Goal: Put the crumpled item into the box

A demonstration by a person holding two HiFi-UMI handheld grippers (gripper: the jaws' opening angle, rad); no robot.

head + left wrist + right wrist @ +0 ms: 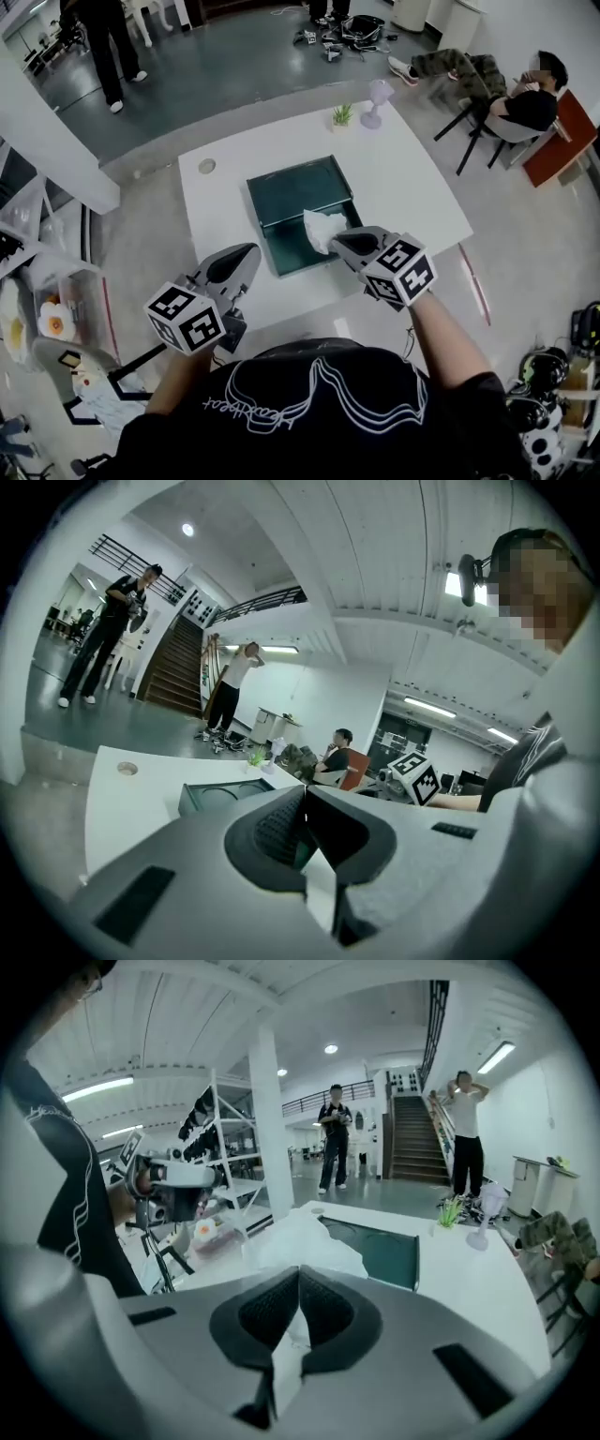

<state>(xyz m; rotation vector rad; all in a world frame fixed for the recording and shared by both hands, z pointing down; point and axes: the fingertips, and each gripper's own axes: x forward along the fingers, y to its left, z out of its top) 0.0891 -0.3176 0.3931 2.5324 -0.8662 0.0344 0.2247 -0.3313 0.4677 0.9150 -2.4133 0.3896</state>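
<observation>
A dark green box [298, 187] lies open on the white table [412, 197], its tray part toward me. The crumpled white tissue [322, 230] hangs over the tray's near right corner, and my right gripper [342, 240] is shut on it. The right gripper view shows the tissue [302, 1241] bulging beyond the closed jaws, with the box [380, 1252] behind it. My left gripper [246, 253] hovers over the table's front left, shut and holding nothing. In the left gripper view its tips [305, 794] meet and the box [217, 795] lies ahead.
A small potted plant [341, 115], a lilac stand [377, 99] and a round disc [207, 166] sit at the table's far side. A person sits on a chair [514, 101] at the right. A shelf cart [42, 300] stands to the left.
</observation>
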